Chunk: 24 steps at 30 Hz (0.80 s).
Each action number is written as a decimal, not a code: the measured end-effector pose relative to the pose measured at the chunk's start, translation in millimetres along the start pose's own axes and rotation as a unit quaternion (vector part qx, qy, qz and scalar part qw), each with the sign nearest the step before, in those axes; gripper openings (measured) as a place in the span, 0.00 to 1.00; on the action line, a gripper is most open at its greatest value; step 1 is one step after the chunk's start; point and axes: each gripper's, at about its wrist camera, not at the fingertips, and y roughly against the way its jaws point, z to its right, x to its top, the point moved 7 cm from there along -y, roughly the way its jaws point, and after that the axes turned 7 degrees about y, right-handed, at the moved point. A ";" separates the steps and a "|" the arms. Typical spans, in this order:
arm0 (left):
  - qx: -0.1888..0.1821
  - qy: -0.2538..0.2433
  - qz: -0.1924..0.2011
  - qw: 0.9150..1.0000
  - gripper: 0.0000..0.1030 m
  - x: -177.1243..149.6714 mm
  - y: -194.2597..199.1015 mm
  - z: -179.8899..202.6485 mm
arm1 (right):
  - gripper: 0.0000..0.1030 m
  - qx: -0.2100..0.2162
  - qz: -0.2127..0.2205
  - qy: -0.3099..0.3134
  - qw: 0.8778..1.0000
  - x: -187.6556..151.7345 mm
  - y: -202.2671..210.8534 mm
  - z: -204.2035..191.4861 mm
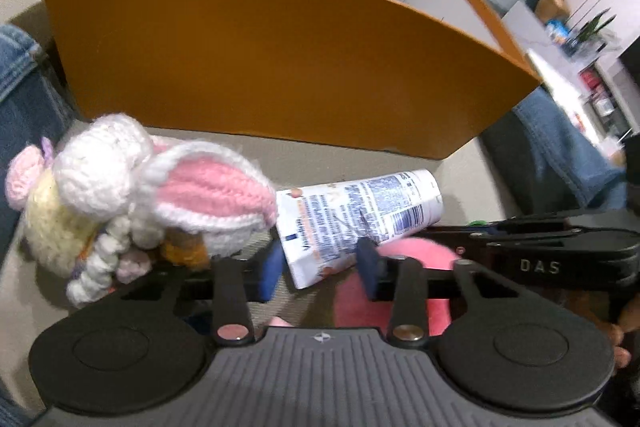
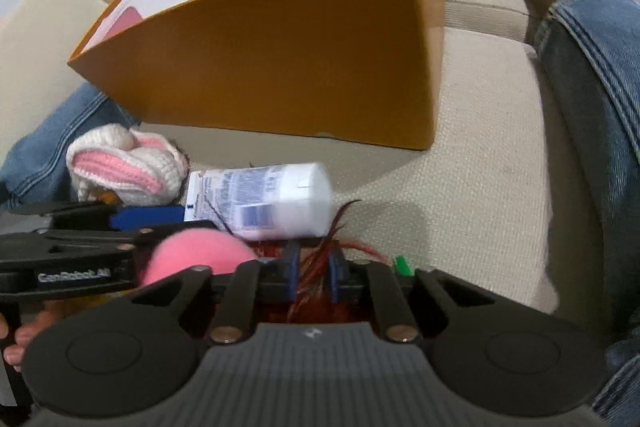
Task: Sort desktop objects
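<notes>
Left wrist view: the left gripper (image 1: 320, 263) sits spread around the white printed lotion tube (image 1: 360, 223), not clamped; the crocheted white-and-pink bunny (image 1: 132, 195) lies beside it. Right wrist view: the right gripper (image 2: 314, 273) pinches red-black feathers (image 2: 320, 259). The orange cardboard box (image 2: 280, 67) looks mostly unfilled, so most sorting's left.

A beige woven sofa cushion (image 2: 472, 163) carries an open orange cardboard box (image 2: 280, 67), a white printed lotion tube (image 2: 276, 203) on its side, and a white-and-pink crocheted bunny (image 1: 132, 195).
</notes>
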 end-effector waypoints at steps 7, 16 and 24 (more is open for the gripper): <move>-0.081 0.034 0.023 0.996 0.31 10.2 21.0 1.5 | 0.24 -0.053 0.066 0.028 0.996 10.1 33.3 1.2; -0.032 0.000 0.036 0.999 0.31 25.0 25.3 18.5 | 0.23 -0.031 0.062 -0.026 0.997 11.6 26.4 17.0; 0.037 0.036 -0.041 0.998 0.51 4.5 -2.0 5.6 | 0.23 -0.021 0.076 -0.001 0.997 16.0 27.5 6.7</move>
